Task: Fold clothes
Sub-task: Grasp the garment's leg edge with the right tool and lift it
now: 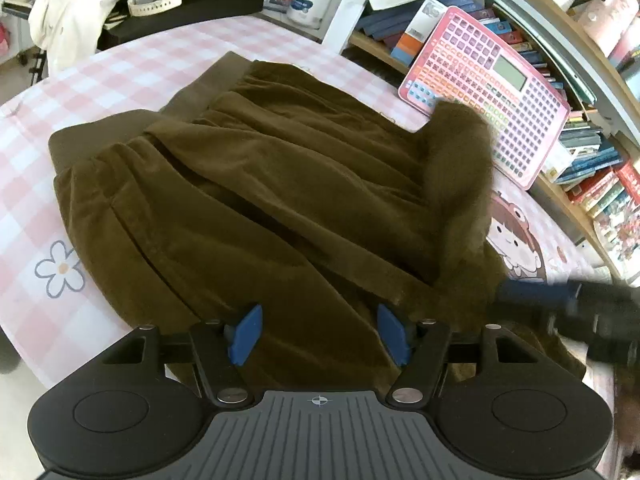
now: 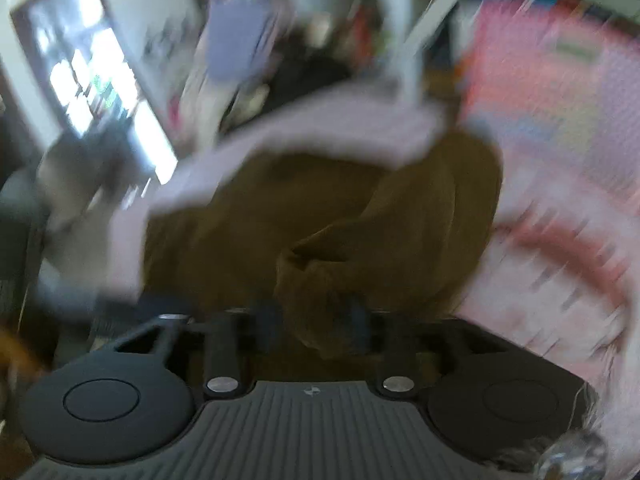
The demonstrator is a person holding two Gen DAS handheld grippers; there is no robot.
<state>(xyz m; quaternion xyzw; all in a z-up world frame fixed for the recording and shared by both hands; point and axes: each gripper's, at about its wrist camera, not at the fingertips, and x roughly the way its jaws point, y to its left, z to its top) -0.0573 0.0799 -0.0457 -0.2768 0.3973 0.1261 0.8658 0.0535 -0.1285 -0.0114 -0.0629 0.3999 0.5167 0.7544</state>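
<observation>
A brown corduroy garment (image 1: 256,184) lies spread on the pink checked cover (image 1: 120,64), its waistband toward the far left. My left gripper (image 1: 320,334) hangs open just over its near edge, and the blue pads (image 1: 246,334) touch nothing. At the right a fold of the brown cloth (image 1: 460,160) stands up, blurred. My right gripper (image 1: 532,296) is a dark smear beside it. In the right wrist view a bunch of brown cloth (image 2: 320,280) fills the gap of the right gripper (image 2: 316,324). Blur hides whether its pads press on it.
A pink toy keyboard (image 1: 492,92) leans at the far right of the cover, against low shelves of books (image 1: 592,160). At the back stand a pot of pens (image 1: 310,0), a black tray with a white watch (image 1: 154,0) and a pale garment (image 1: 68,4).
</observation>
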